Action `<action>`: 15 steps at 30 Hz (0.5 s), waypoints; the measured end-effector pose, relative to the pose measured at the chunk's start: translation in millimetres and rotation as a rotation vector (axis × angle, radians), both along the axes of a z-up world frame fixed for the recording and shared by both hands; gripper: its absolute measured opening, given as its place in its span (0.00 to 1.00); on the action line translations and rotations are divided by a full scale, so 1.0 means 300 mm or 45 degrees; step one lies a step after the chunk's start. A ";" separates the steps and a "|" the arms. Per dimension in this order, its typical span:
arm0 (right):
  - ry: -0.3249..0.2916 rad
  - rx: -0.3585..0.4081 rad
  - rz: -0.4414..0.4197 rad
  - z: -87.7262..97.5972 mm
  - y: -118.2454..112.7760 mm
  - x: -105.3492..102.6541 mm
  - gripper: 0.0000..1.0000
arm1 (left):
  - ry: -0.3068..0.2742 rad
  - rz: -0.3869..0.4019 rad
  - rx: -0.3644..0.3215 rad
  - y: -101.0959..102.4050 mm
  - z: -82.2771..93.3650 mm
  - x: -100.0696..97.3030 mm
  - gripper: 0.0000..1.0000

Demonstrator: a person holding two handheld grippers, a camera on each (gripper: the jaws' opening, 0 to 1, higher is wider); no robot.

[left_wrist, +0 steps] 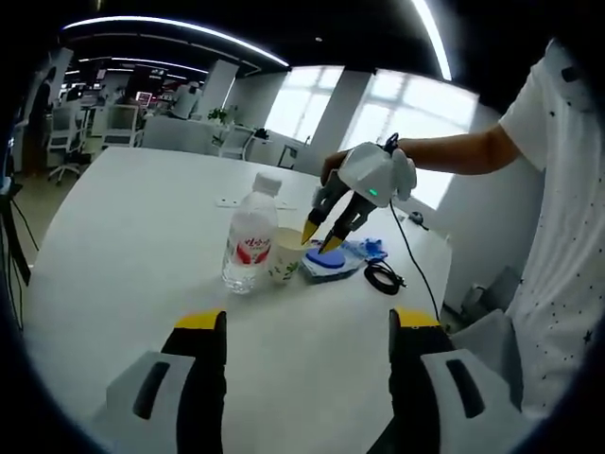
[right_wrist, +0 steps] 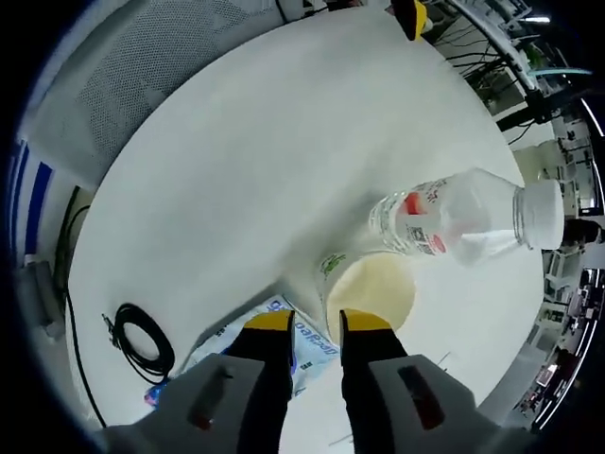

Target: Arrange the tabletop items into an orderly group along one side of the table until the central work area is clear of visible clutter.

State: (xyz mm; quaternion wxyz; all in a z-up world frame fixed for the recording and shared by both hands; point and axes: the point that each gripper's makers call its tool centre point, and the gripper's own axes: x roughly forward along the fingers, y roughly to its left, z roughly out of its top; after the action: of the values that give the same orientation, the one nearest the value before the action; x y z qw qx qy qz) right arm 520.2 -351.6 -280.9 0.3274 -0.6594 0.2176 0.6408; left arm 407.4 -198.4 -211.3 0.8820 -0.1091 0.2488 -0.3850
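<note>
Your right gripper (right_wrist: 314,323) has its yellow-tipped jaws only a narrow gap apart, with nothing between them; one tip hangs over the rim of the paper cup (right_wrist: 371,291), though whether it touches the rim can't be told. In the left gripper view that same right gripper (left_wrist: 317,237) reaches down onto the cluster from the far side, held in a person's hand (left_wrist: 333,168). Your left gripper (left_wrist: 307,322) has its jaws wide apart and holds nothing, hovering above bare table (left_wrist: 123,236) near the closest edge.

The cup stands just beside a clear water bottle (left_wrist: 250,239), which is upright with a white cap and a red-and-white label; its writing is too small to read. On the cup's other side lies a blue-and-white packet (left_wrist: 333,260), whose print can't be made out either. A coiled black cable (left_wrist: 382,276) lies beyond the packet, near the table edge.
</note>
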 end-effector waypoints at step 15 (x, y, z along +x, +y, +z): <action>0.038 0.066 -0.137 0.013 -0.029 -0.022 0.34 | -0.010 -0.036 0.028 -0.019 0.019 -0.002 0.72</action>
State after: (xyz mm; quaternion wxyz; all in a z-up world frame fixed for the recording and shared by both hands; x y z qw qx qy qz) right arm 513.5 -360.2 -276.9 0.3752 -0.6284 0.2408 0.6375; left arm 406.8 -204.0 -205.6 0.8786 -0.0944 0.2512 -0.3949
